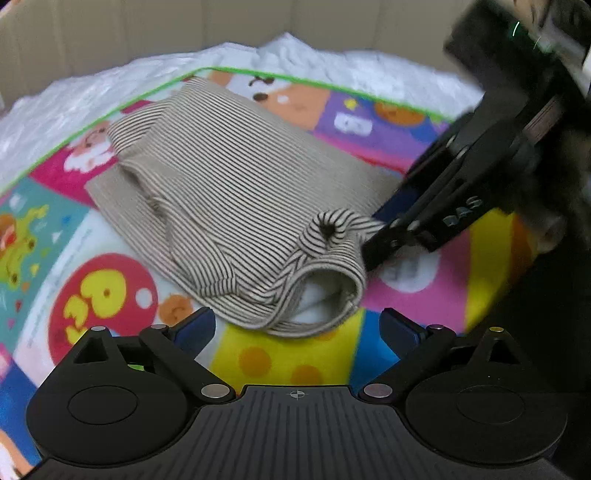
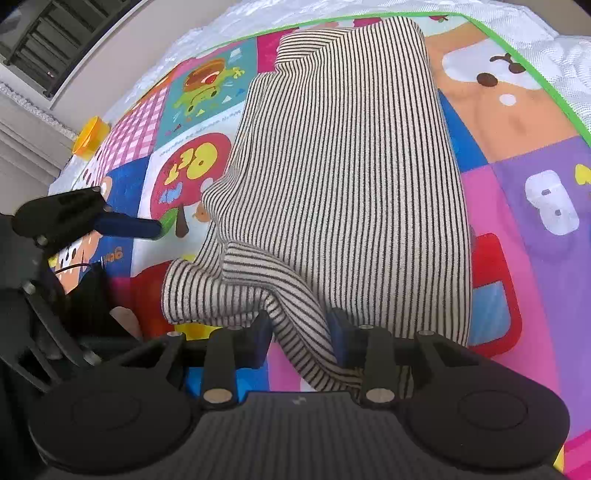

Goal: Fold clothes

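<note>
A beige and black striped garment [image 1: 229,199] lies folded on a colourful play mat [image 1: 110,295]. My left gripper [image 1: 297,328] is open and empty, just in front of the garment's cuff opening. In the left wrist view my right gripper [image 1: 380,229] comes in from the right and pinches a bunched striped sleeve end. In the right wrist view my right gripper [image 2: 299,334] is shut on the striped sleeve [image 2: 295,317], with the garment's body [image 2: 351,166] spread ahead. The left gripper's blue finger [image 2: 129,227] shows at the left.
The mat [image 2: 535,184] has a green border and lies on a white textured cover [image 1: 74,99]. A cardboard wall [image 1: 147,33] stands behind. A yellow cup [image 2: 90,136] sits at the mat's far left edge, near a pale wall.
</note>
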### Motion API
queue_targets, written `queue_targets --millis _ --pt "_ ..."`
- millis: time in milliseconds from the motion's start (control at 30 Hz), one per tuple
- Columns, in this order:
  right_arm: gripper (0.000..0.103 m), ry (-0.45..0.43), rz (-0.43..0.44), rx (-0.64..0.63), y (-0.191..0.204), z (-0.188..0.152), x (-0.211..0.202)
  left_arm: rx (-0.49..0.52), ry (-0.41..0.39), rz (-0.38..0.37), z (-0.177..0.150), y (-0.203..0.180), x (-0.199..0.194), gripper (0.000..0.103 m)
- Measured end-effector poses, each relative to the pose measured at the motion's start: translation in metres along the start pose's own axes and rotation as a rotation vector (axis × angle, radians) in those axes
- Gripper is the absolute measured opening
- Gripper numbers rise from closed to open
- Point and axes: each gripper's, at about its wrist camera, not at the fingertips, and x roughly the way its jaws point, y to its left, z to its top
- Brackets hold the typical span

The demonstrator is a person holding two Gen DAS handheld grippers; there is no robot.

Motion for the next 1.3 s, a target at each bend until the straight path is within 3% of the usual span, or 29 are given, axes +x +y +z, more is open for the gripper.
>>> queue_targets --millis 100,167,233,300,567,600,633,733,833,900,1000,1133,1200,1300 --pt "0.034 -0.025 -0.075 -0.158 0.023 -0.003 -0.002 0.027 0.01 0.1 0.007 -0.006 0.016 0.099" --pt "0.04 -0.064 -0.163 -0.341 0.048 -0.011 -0.008 -0.03 -0.008 0.117 0.011 0.003 0.019 0.099" --pt "0.058 -0.108 -0.25 -0.546 0.071 -0.024 -0.012 -0.092 -0.025 0.109 0.011 0.013 0.016 0.099" --pt "0.061 -0.134 -0.326 -0.7 0.083 -0.037 -0.01 -0.151 -0.041 0.102 0.012 0.022 0.013 0.099" --pt "0.061 -0.095 -0.489 -0.982 0.082 -0.066 0.039 -0.209 -0.04 0.08 0.012 0.031 0.012 0.099" --pt "0.052 -0.099 -0.489 -1.001 0.084 -0.067 0.038 -0.212 -0.04 0.077 0.011 0.031 0.013 0.099" --pt "0.034 -0.101 -0.488 -1.001 0.085 -0.066 0.035 -0.216 -0.043 0.07 0.011 0.032 0.012 0.099" --pt "0.027 -0.098 -0.491 -1.0 0.089 -0.058 0.027 -0.249 -0.088 0.027 0.009 0.041 -0.002 0.099" --pt "0.023 -0.093 -0.498 -0.998 0.095 -0.052 0.014 -0.364 -0.222 -0.037 0.003 0.068 -0.04 0.099" --pt "0.017 -0.074 -0.482 -1.002 0.101 -0.054 0.002 -0.434 -0.28 -0.039 0.0 0.09 -0.055 0.099" --pt "0.016 -0.031 -0.458 -1.018 0.11 -0.058 -0.014 -0.423 -0.245 0.01 0.007 0.108 -0.045 0.098" --pt "0.016 0.016 -0.444 -1.079 0.136 -0.058 -0.044 -0.332 -0.161 0.06 0.025 0.111 -0.001 0.097" --pt "0.016 0.037 -0.447 -1.151 0.15 -0.053 -0.059 -0.356 -0.177 0.052 0.024 0.119 0.005 0.091" --pt "0.016 0.041 -0.482 -1.307 0.159 -0.023 -0.062 -0.425 -0.24 0.028 0.015 0.141 -0.005 0.092"
